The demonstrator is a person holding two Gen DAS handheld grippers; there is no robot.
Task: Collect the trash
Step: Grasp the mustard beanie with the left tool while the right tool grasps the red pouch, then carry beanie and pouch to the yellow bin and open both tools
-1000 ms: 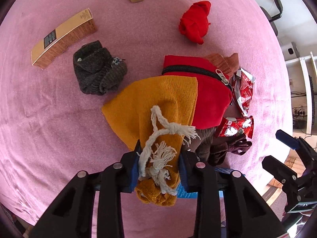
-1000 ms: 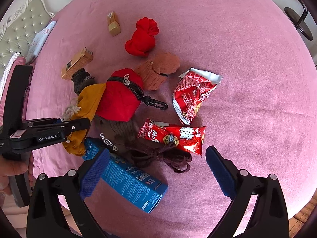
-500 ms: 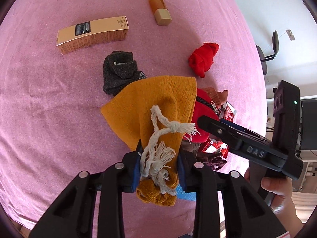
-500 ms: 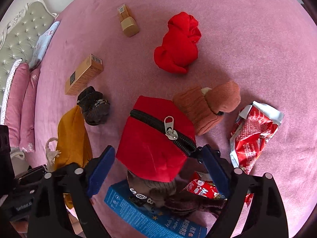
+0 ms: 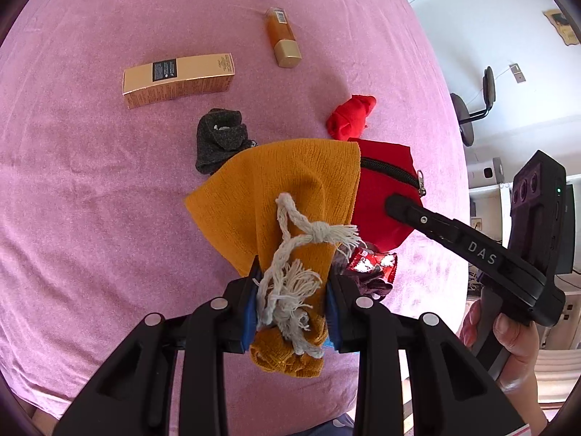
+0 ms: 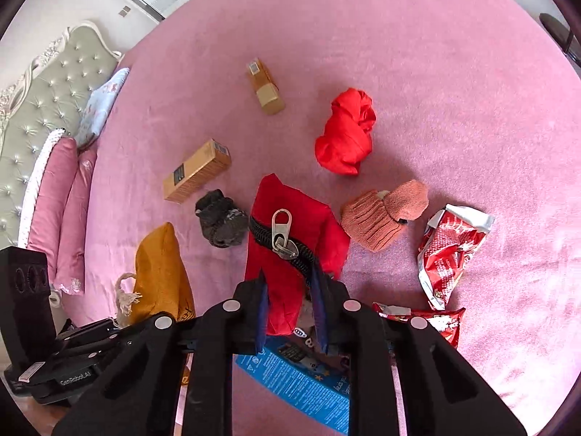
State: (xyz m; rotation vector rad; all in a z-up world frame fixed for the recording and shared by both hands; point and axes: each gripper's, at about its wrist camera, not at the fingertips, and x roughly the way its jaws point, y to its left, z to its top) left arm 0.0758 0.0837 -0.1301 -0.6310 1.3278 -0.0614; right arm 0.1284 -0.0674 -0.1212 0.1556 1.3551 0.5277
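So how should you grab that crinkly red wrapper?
Grip the red wrapper from above, probably across its narrow lower end nearest the camera. It lies flat and crumpled on the pink bed, so raised folds there should fit between the pads.

White letters "DAS" stand on the black arm of the right tool (image 5: 395,205), seen from the left wrist. From the right wrist, "GenRobot.AI" stands on a label on the left tool's (image 6: 105,327) body. The blue box (image 6: 301,381) carries small white print and symbols, too small to read. The red wrappers' (image 6: 448,250) lettering and the tan box's (image 5: 178,79) dark label cannot be made out.
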